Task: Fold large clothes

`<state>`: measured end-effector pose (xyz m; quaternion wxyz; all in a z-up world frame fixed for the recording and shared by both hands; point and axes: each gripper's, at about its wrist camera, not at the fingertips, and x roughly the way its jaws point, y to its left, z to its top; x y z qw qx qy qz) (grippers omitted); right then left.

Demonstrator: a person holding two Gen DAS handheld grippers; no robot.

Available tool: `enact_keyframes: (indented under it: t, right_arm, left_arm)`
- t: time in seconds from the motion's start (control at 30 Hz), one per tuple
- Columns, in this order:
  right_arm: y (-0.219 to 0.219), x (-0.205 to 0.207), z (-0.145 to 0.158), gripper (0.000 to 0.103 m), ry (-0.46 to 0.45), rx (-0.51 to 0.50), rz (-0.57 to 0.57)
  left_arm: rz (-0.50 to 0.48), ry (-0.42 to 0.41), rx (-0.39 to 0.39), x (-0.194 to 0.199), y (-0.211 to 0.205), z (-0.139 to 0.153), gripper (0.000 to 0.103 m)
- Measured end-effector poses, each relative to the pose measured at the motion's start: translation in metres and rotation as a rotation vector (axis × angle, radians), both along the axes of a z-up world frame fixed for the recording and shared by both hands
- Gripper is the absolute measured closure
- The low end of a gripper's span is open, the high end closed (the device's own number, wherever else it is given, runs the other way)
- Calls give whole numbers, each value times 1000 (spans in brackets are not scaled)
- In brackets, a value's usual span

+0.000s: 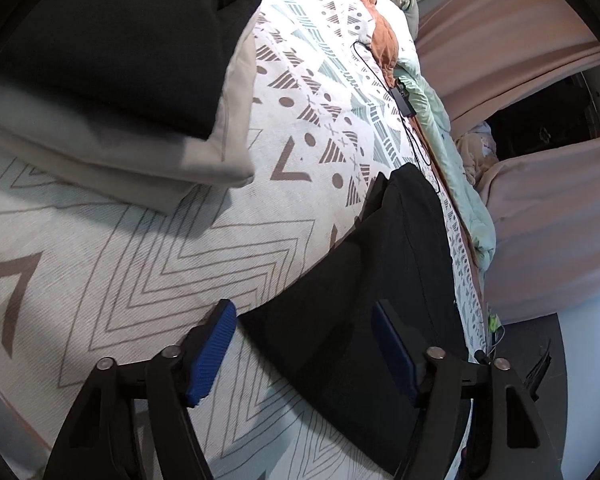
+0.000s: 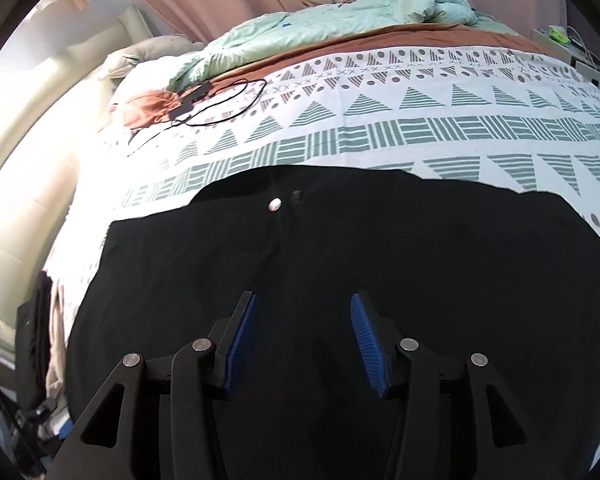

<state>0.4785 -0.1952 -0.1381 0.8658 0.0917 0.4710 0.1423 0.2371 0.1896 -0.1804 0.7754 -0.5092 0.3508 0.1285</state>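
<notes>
The black trousers lie spread flat on the patterned bedspread, which I take as the landmark. In the right wrist view they cover its near part, and the waistband with a small pale button is on the side toward the green stripe band of the spread.

The right gripper hangs over the middle of the trousers. Its two blue pads stand apart and no cloth is pressed between them, so it holds nothing.

In the left wrist view the left gripper is over the near edge of the bedspread, at the border of the trousers. Its jaws are wide apart; one pad is over the bare spread, the other over the black cloth, and neither pinches it.

At the far left of the spread lies a folded stack: a black garment on top of a grey garment. A thin black cable with a small black box lies at the far side of the spread, beside a mint green quilt.
</notes>
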Motion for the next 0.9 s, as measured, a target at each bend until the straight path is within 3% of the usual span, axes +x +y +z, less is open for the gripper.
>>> enact_keyframes:
  t: [0.1,0.27,0.4,0.57,0.8,0.9]
  right_arm:
    - [4,-22,0,44,-2,21,13]
    - [15,-65,-7,44,2,10,70]
    - [16,-102,-9,44,23,68,116]
    - [12,-151,-2,44,8,70,131]
    - [27,-200,-4,45,16,44,163]
    - [45,-205,-17,53,44,0,191]
  left_arm:
    - [-8,6,-9,-4,-2,-3,38]
    - [-25,-5,-49,0,-6,-14,47]
    - [-35,-13,-75,11,-2,-22,58]
    - [-35,-23,-84,18,-2,-23,62]
    - [-37,-49,-96,17,-5,-25,83]
    - [-22,-77,-79,12,-8,-16,87]
